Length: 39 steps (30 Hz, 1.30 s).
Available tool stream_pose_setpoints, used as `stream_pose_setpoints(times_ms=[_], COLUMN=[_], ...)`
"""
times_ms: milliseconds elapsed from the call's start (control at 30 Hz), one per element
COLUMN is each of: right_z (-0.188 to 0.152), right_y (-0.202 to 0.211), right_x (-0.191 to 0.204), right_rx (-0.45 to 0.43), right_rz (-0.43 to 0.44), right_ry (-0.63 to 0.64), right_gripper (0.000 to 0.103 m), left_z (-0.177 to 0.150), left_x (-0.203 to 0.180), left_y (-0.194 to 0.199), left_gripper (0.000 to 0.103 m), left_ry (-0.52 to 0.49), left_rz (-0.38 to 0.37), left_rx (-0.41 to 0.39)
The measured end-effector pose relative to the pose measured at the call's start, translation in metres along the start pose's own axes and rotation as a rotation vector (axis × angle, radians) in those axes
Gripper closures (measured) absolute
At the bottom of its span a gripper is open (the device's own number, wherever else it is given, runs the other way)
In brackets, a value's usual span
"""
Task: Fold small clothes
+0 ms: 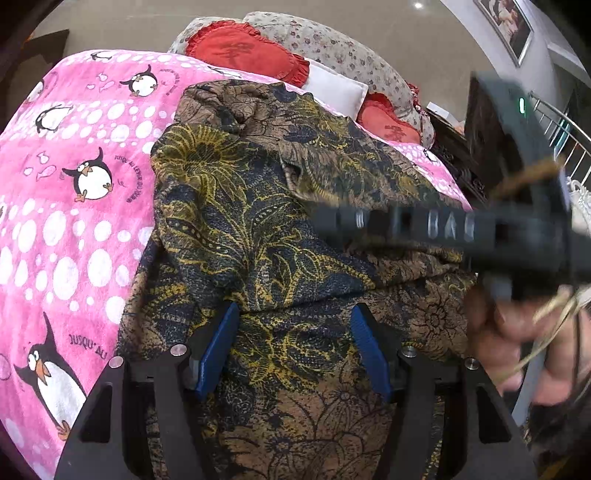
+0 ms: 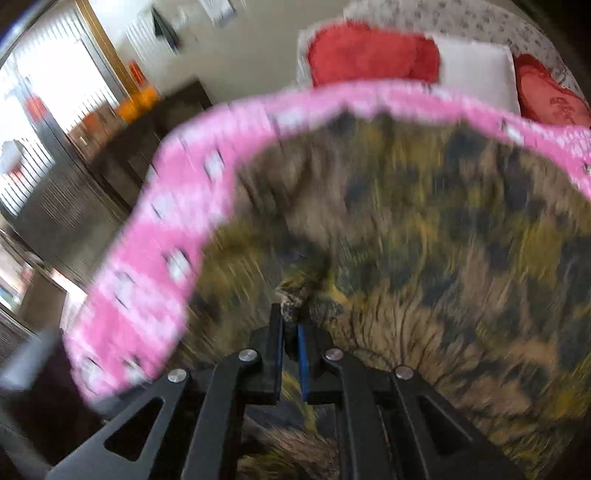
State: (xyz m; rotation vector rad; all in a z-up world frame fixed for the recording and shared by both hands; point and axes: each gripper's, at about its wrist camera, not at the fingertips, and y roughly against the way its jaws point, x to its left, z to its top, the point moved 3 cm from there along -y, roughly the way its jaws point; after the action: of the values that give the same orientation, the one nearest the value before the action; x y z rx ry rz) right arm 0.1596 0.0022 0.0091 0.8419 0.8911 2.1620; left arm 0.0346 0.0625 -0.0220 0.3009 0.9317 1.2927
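Lying across a bed is one garment (image 1: 258,206), a thin patterned cloth printed with yellow flowers and leaves on dark blue, with large brown patches carrying black line-drawn blossoms. It is rumpled, with one layer doubled over another and a raised ridge running through its middle.

Under the garment is one pink blanket (image 1: 74,184) dotted with white circles; five cartoon penguins show on it to the left of the garment, one only in part. Beyond the garment, at the head of the bed, sit two red heart-shaped cushions: one (image 1: 240,51) large, one (image 1: 391,122) partly hidden. Between them lies one white pillow (image 1: 336,92), and behind them one floral bolster (image 1: 332,48). One framed picture (image 1: 506,26) hangs on the wall, up and to the right of the garment.

Two pairs of tongs are present. The left tongs (image 1: 295,350) stand spread wide apart over the garment's near end, blue pads facing inward, gripping nothing. The right tongs (image 2: 290,332) are clenched on a small bunch of the garment's edge, which pokes out above the tips; in their own view the cloth is heavily blurred. Seen from the left wrist, the right tongs appear as a blurred black bar across the garment's right side, held by the person's right hand (image 1: 517,339).
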Motion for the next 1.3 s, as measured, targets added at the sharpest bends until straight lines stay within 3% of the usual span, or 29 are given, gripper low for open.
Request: stream_pose_setpoints(times_ms=[33, 133, 200, 300, 367, 433, 567, 633, 800, 833, 867, 900, 933, 967, 1100, 1300], right_z=[-0.003, -0.020, -0.040, -0.078, -0.107, -0.118, -0.117, -0.113, -0.110, -0.107, -0.106, -0.106, -0.106, -0.106, -0.107, -0.108], right_y=[-0.003, 0.017, 0.047, 0.066, 0.069, 0.078, 0.071, 0.063, 0.062, 0.058, 0.057, 0.057, 0.056, 0.057, 0.057, 0.058], right_x=[-0.003, -0.014, -0.020, -0.037, -0.052, -0.061, -0.062, -0.063, -0.070, -0.069, -0.069, -0.070, -0.068, -0.068, -0.068, -0.068], right_rx=[0.014, 0.028, -0.002, 0.003, 0.004, -0.067, -0.079, -0.084, -0.089, -0.089, -0.090, -0.090, -0.090, -0.091, -0.091, -0.091], right_rz=[-0.005, 0.050, -0.020, -0.140, -0.221, -0.218, -0.288, -0.284, -0.250, -0.250, -0.249, -0.248, -0.250, -0.251, -0.253, -0.252], right_ry=[-0.007, -0.022, 0.039, 0.114, 0.174, 0.184, 0.197, 0.184, 0.149, 0.150, 0.149, 0.148, 0.150, 0.151, 0.153, 0.153], right_gripper=[0.090, 0.070, 0.048, 0.047, 0.047, 0.046, 0.035, 0.033, 0.032, 0.032, 0.032, 0.032, 0.032, 0.032, 0.032, 0.032], left_z=[0.000, 0.000, 0.004, 0.026, 0.049, 0.069, 0.080, 0.081, 0.076, 0.077, 0.079, 0.078, 0.078, 0.077, 0.078, 0.081], left_x=[0.001, 0.001, -0.001, -0.013, -0.020, -0.019, 0.005, 0.009, -0.001, -0.003, -0.004, -0.007, -0.008, -0.010, -0.011, -0.003], left_y=[0.001, 0.006, 0.014, 0.024, 0.012, -0.010, -0.062, -0.063, -0.062, -0.062, -0.062, -0.059, -0.057, -0.054, -0.049, -0.063], left_gripper=[0.059, 0.059, 0.059, 0.059, 0.059, 0.059, 0.060, 0.056, 0.045, 0.046, 0.054, 0.066, 0.094, 0.103, 0.103, 0.100], left_ry=[0.003, 0.012, 0.034, 0.030, 0.013, 0.028, 0.134, 0.159, 0.116, 0.114, 0.118, 0.126, 0.138, 0.145, 0.119, 0.155], left_rz=[-0.005, -0.013, -0.016, -0.080, -0.119, -0.139, -0.104, -0.138, -0.146, -0.149, -0.160, -0.187, -0.230, -0.243, -0.166, -0.163], left_rx=[0.000, -0.009, -0.020, -0.090, -0.088, -0.051, 0.061, 0.008, -0.012, -0.010, -0.008, -0.010, -0.002, 0.007, -0.032, 0.006])
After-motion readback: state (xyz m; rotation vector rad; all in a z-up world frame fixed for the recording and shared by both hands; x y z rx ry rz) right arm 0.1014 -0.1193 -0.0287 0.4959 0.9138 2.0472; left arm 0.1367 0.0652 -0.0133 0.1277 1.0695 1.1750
